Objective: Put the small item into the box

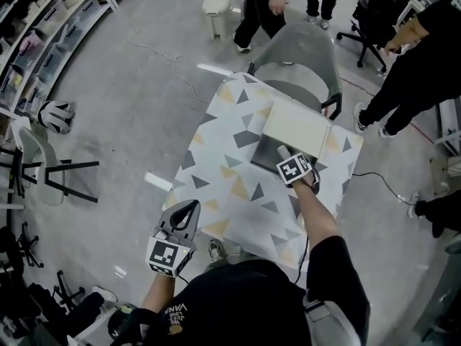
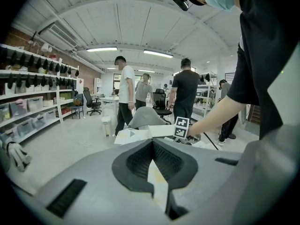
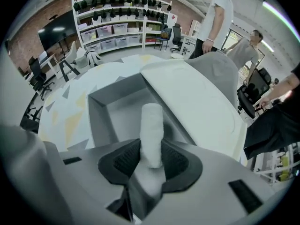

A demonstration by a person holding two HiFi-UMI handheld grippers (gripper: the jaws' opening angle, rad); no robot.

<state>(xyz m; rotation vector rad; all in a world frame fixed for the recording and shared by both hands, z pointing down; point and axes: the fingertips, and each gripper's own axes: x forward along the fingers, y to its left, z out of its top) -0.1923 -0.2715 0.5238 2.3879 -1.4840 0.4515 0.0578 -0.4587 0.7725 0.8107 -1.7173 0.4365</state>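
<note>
A small white roll point(image 3: 152, 125) sits upright between the pads of my right gripper point(image 3: 151, 145), which is shut on it. The roll hangs over the inside of the open grey box point(image 3: 108, 108), whose cream lid point(image 3: 197, 102) leans back to the right. In the head view, my right gripper point(image 1: 287, 156) reaches over the box point(image 1: 263, 153) at the far right of the patterned table point(image 1: 230, 171). My left gripper point(image 1: 191, 207) stays back at the table's near left edge. Its jaws are shut with nothing in them point(image 2: 152, 142).
A grey chair point(image 1: 302, 63) stands at the table's far end. Several people stand behind it and to the right. To the left are more chairs point(image 1: 43, 168) and shelving point(image 1: 43, 20) on open floor. A small bin point(image 1: 215, 9) stands at the back.
</note>
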